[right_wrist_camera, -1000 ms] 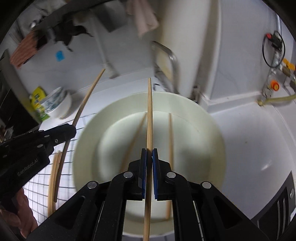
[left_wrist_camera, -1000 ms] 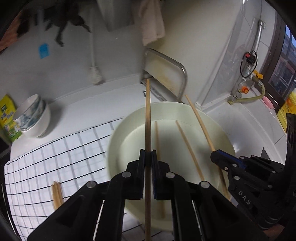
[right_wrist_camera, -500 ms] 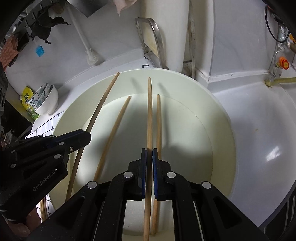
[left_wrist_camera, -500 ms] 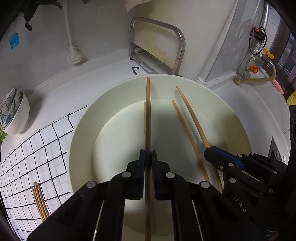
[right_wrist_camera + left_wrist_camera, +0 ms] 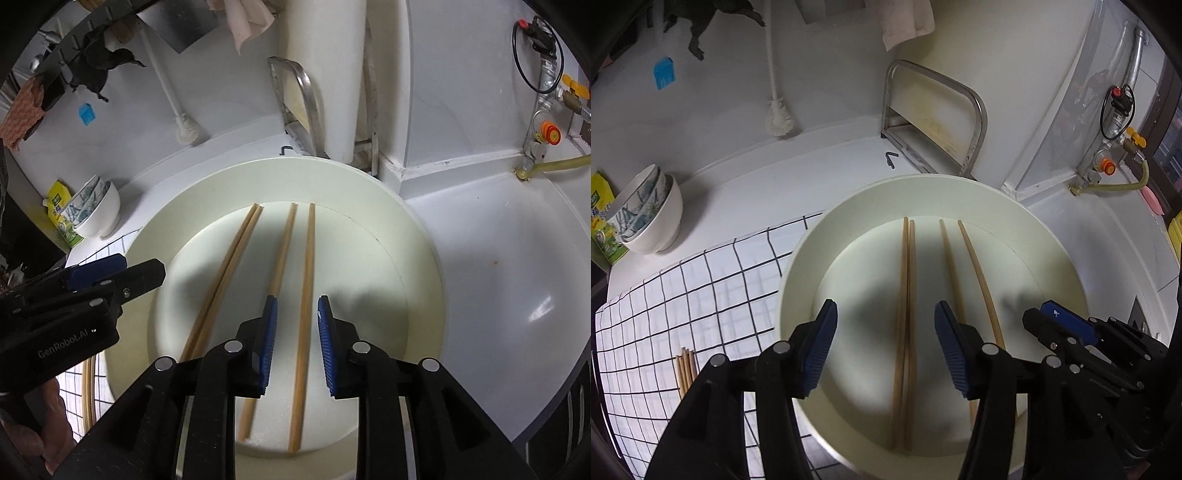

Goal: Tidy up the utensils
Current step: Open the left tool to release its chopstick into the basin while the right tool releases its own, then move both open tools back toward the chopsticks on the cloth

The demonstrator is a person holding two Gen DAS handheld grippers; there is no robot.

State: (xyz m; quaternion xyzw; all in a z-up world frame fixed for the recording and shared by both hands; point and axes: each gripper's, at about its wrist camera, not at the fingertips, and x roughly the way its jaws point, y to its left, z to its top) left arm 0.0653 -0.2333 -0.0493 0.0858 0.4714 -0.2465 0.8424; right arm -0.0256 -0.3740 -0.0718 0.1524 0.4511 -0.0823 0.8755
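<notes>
- A sheet of white cloth with a black grid [image 5: 701, 280] covers the counter at the left, and a bundle of thin wooden chopsticks [image 5: 685, 373] lies on it, apart from the basin.
- Behind the cloth, two stacked white bowls with a blue pattern [image 5: 646, 214] stand near a yellow-green packet [image 5: 600, 221] at the far left edge.
- A white long-handled brush [image 5: 777, 118] leans against the wall behind the counter, its head down on the surface.
- The left gripper [image 5: 884, 325], black with blue ribbed pads, hovers over the near part of a wide, round, cream-white plastic basin [image 5: 798, 280]. Its jaws have just been opening and now stand spread wide, with nothing pressed between them.
- A pair of long wooden chopsticks [image 5: 905, 314] lies flat on the basin floor, side by side and touching, directly below the gap of the left jaws and clear of both pads.
- Just to the right, a second pair of wooden chopsticks [image 5: 964, 273] lies on the same floor, slightly splayed apart.
- The right gripper [image 5: 295, 332], also black with blue pads, hangs over that second pair. Its jaws have just been opening and stand narrowly parted; one chopstick [image 5: 306, 280] runs below the gap, touching neither pad.
- A bent steel-tube rack [image 5: 934, 122] stands behind the basin, against the wall.
- At the far right, a metal gas valve with an orange knob [image 5: 1108, 166] and a yellowish hose [image 5: 1115, 184] sit in the corner.
</notes>
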